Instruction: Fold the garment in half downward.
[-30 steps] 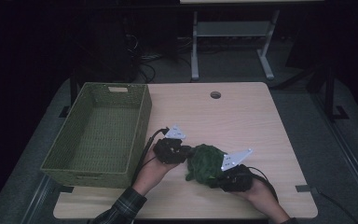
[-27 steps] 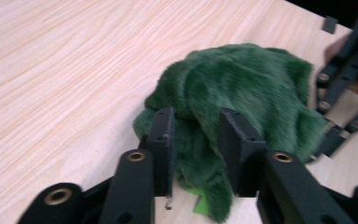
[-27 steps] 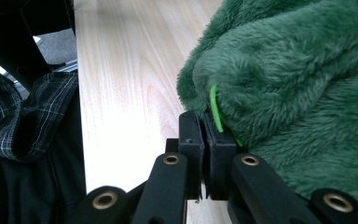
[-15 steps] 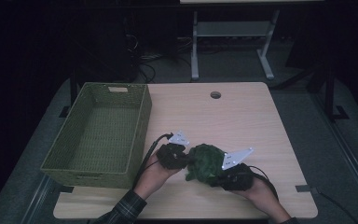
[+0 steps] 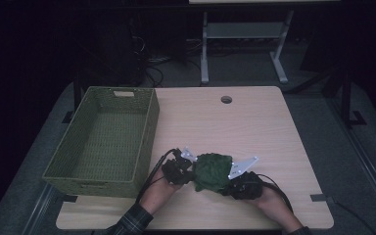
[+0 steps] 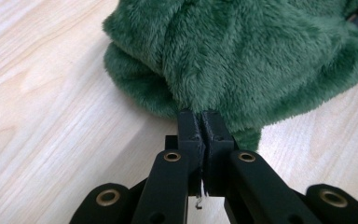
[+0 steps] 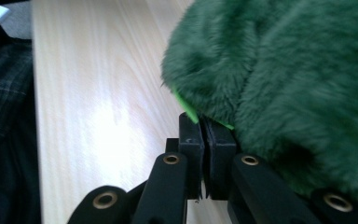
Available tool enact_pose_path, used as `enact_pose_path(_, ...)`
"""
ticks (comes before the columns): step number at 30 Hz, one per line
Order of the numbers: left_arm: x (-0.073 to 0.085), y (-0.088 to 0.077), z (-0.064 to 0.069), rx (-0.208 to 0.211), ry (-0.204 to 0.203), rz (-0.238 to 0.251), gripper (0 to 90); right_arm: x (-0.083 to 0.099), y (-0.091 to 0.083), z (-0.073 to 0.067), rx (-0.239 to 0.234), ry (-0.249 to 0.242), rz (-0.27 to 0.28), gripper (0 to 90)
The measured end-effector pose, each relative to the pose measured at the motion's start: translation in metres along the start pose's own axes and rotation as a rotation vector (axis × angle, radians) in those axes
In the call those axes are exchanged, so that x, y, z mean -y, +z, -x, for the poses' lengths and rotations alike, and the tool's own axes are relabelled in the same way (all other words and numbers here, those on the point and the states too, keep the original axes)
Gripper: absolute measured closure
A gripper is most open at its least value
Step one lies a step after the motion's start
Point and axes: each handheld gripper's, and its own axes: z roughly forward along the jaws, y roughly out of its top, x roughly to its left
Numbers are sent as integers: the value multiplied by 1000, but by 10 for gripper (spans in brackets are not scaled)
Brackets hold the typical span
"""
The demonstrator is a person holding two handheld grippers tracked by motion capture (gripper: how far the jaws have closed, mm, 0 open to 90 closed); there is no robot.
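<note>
Basket (image 5: 103, 142) — green woven, empty, upright on the left part of the desk (image 5: 254, 127), its near right corner just beside the left hand.

Left gripper (image 5: 185, 172) — jaws have just been closing and now stand pinched together on the left edge of the green plush cloth (image 5: 213, 171). In the left gripper view the tips (image 6: 200, 126) bite only a thin fold at the hem of the cloth (image 6: 242, 56); most of the pile bulges above and past them. Risk: a shallow bite on slippery fleece — a lift or sideways pull could strip the fold out of the jaws.

Cloth — bunched in a heap on the desk near the front edge, between the two grippers, well short of the basket.

Right gripper (image 5: 236, 183) — clenched on the right side of the cloth. The right gripper view shows the tips (image 7: 204, 128) shut on a thin bright-green strip, perhaps a trim or tag, at the base of the plush (image 7: 298, 84). Risk: if the hold is on that strip alone, the weight of the cloth hangs on it and it may slide free or tear.

Further risks, as judged: uneven lifting would let one side sag and drag on the desk; a swing toward the basket could catch the cloth on the rim or nudge the basket.
</note>
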Motion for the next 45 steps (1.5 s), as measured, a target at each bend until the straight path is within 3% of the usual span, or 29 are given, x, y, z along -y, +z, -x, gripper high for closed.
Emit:
enact_pose_path(3, -2, 4, 1, 0, 9, 4, 877, 5, -1, 2, -4, 13, 6, 853)
enact_pose_path(4, -2, 5, 2, -1, 14, 9, 877, 6, -2, 1, 0, 7, 9, 808)
enact_pose_path(5, -2, 4, 2, 1, 16, 8, 877, 8, -4, 0, -2, 15, 23, 751)
enact_pose_path(7, -2, 5, 4, 8, 6, 20, 877, 11, -11, -4, -17, 18, 57, 719)
enact_pose_path(10, -4, 5, 5, 5, 30, 8, 878, 11, -30, -13, -16, 13, 120, 688)
enact_pose_path(12, -4, 5, 5, -14, 39, 3, 878, 9, -44, -18, 6, 3, 156, 683)
enact_pose_path(15, -4, 4, 4, -10, 32, 5, 878, 6, -65, -18, 37, 5, 222, 676)
enact_pose_path(20, -4, 4, 4, -8, 32, 7, 878, -5, -80, -5, 148, 32, 261, 613)
enact_pose_path(23, -3, 3, 4, -6, 27, 9, 878, -12, -75, 2, 171, 54, 239, 587)
enact_pose_path(26, -3, 3, 4, -3, 19, 13, 878, -14, -62, 5, 212, 57, 172, 756)
enact_pose_path(29, -3, 2, 4, 3, 23, 14, 878, -8, -57, 7, 214, 54, 143, 859)
enact_pose_path(34, -3, 1, 4, 11, 21, 16, 879, 6, -59, 6, 202, 76, 112, 882)
enact_pose_path(39, -3, 1, 1, 8, 20, 16, 881, 21, -40, 10, 178, 83, 28, 883)
enact_pose_path(45, -3, 3, -1, -5, 23, 8, 884, 21, -29, 23, 233, 91, 0, 885)
